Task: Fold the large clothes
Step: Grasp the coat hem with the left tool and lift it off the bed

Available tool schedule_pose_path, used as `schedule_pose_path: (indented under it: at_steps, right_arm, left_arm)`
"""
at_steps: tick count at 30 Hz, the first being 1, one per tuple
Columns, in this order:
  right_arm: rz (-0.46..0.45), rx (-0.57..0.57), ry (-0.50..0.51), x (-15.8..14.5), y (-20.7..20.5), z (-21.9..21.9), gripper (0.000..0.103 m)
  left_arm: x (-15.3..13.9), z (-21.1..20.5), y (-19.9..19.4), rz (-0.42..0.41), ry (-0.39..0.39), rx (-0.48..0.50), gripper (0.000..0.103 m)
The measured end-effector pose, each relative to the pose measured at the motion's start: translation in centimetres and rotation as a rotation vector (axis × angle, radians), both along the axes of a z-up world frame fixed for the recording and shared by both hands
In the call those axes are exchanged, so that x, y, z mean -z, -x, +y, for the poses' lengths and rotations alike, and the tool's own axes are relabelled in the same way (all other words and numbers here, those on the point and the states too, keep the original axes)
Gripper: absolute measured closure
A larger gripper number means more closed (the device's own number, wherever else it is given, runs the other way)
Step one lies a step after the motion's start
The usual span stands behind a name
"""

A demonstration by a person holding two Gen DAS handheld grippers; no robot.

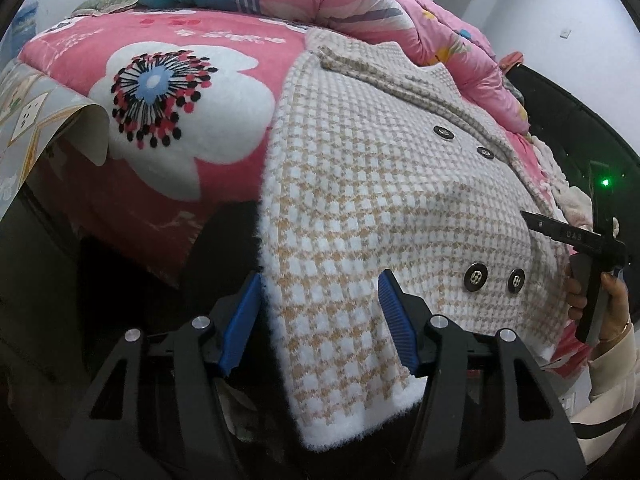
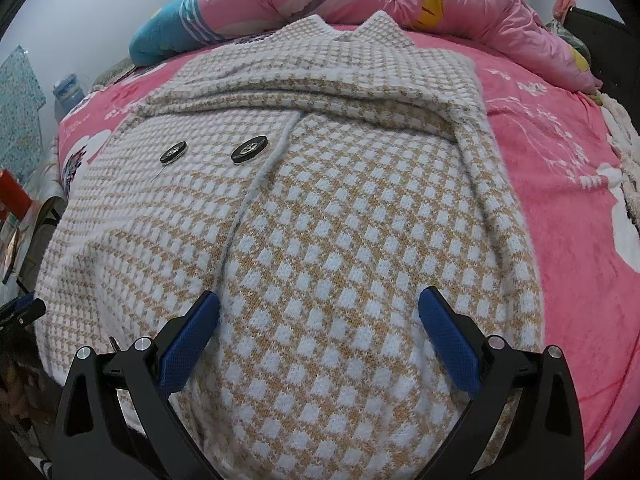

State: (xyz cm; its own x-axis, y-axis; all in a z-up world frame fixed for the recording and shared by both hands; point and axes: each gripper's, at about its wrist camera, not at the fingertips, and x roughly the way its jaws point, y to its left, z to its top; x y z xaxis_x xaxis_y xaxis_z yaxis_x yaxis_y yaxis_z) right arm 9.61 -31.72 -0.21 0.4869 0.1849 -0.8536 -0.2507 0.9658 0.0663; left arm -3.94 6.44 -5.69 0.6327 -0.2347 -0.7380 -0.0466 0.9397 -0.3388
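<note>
Coat [image 2: 304, 208] hem runs under the frame's bottom edge; right hand [image 1: 600, 300] half cut off at the side.

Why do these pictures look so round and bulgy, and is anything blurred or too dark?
Left wrist view: a fisheye lens bends the pink blanket and checked coat into a dome, with black corners; under the bed edge is deep shadow; the weave stays sharp. Right wrist view: same bulge, even soft light, no glare; the coat is crisp centrally and softens towards the rim.
</note>
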Motion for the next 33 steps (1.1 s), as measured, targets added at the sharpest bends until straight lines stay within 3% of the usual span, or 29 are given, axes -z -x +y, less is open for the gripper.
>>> schedule_pose_path:
  at_steps: [3, 8, 15, 24, 27, 31, 33]
  right_arm:
    - [0.002, 0.004, -0.003, -0.1, 0.1, 0.0, 0.006]
    - [-0.002, 0.004, -0.005, 0.0, 0.1, 0.1, 0.006]
    - [-0.001, 0.006, -0.010, 0.1, 0.1, 0.1, 0.006]
    - [0.032, -0.019, -0.030, 0.2, -0.5, 0.1, 0.006]
    - [0.027, -0.038, -0.030, 0.3, -0.7, 0.5, 0.006]
    - [0.044, -0.074, -0.016, 0.0, -0.8, 1.2, 0.006]
    - [0.037, -0.060, -0.062, -1.1, -0.4, 0.9, 0.006]
  left_arm:
    - [-0.1, 0.2, 0.0, -0.001, 0.025, 0.003, 0.046]
    - [-0.1, 0.2, 1.0, 0.004, 0.168, 0.054, 0.046]
    - [1.3, -0.3, 3.0, 0.066, 0.253, 0.090, 0.046]
    - [0.9, -1.4, 2.6, 0.052, 0.225, 0.098, 0.047]
    - [1.0, -2.1, 2.2, 0.078, 0.157, 0.086, 0.053]
    - [0.6, -2.4, 1.9, 0.105, 0.121, 0.059, 0.056]
    - [0.4, -2.3, 1.9, 0.117, 0.102, 0.045, 0.060]
